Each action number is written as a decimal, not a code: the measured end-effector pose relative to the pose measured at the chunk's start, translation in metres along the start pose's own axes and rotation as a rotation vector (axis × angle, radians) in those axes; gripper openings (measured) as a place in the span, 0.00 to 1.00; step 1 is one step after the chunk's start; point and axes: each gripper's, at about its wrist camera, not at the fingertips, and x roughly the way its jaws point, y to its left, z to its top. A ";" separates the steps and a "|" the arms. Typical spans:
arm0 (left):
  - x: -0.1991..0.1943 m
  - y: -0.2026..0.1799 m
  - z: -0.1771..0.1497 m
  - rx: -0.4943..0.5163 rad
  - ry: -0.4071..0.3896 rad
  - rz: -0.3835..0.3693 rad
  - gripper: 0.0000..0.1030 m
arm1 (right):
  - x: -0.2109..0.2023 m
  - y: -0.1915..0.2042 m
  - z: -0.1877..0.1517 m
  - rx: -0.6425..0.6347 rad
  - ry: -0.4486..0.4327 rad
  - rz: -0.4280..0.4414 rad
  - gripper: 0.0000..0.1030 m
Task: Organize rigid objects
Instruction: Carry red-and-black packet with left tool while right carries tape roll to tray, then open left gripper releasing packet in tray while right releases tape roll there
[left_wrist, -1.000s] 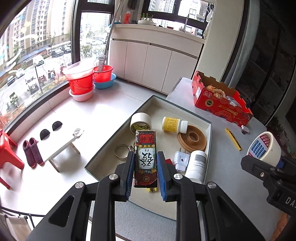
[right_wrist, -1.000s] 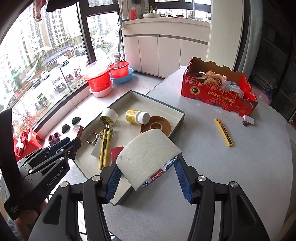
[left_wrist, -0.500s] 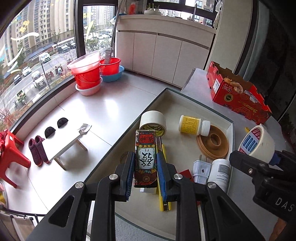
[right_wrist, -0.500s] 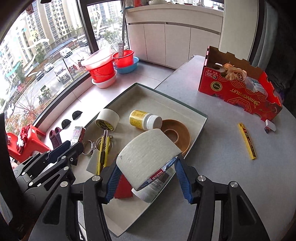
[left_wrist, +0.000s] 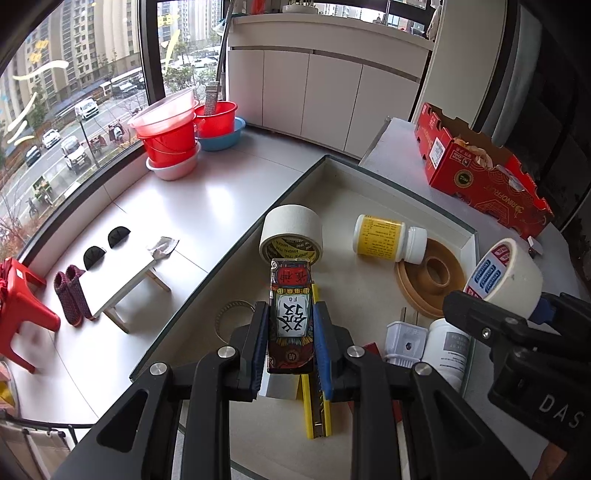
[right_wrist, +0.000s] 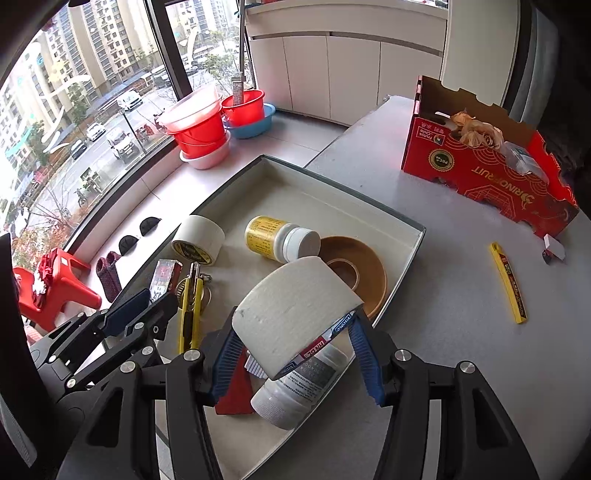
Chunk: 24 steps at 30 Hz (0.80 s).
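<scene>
left claw (left_wrist: 291, 334) is pinched tight on a small printed card box (left_wrist: 291, 314), held upright above the near end of the tray (left_wrist: 373, 177). right claw (right_wrist: 293, 356) is about a third open, clamped on a white tape roll (right_wrist: 295, 314) with the roll's axis tilted, hanging over the tray's near right corner. both are aimed steeply down at the tray.

risks, as i read it:
- the tape roll is gripped across its curved face and sits skewed, so it could twist out or roll once let go, likely onto the white bottle (right_wrist: 295, 387) under it.
- the near end is crowded. dropping the card box here lands it on the yellow utility knife (left_wrist: 316, 369) or the white plug (left_wrist: 402, 338), and it tips.
- the two claws are close together, so they could clash if both go down at once.

count in tray: 1 white tape roll by the left wall (left_wrist: 291, 230), 1 brown tape roll (left_wrist: 430, 275), 2 bottles (the white one, plus yellow-label bottle (left_wrist: 388, 240)), 1 plug, 1 utility knife, 1 metal ring (left_wrist: 229, 314), 1 red flat item (right_wrist: 236, 391).

on the table beyond: 1 yellow blade case (right_wrist: 508, 282), 1 small white piece (right_wrist: 554, 249), 1 red carton (right_wrist: 487, 173).
</scene>
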 end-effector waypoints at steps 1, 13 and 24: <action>0.001 0.000 0.000 0.001 0.001 0.003 0.25 | 0.001 0.000 0.001 0.000 0.000 -0.001 0.56; 0.014 -0.002 -0.003 0.003 0.029 0.025 0.80 | 0.015 -0.004 0.002 -0.022 0.032 0.006 0.68; -0.016 0.002 -0.008 0.003 -0.020 -0.017 1.00 | -0.033 -0.003 -0.007 -0.081 -0.046 -0.008 0.99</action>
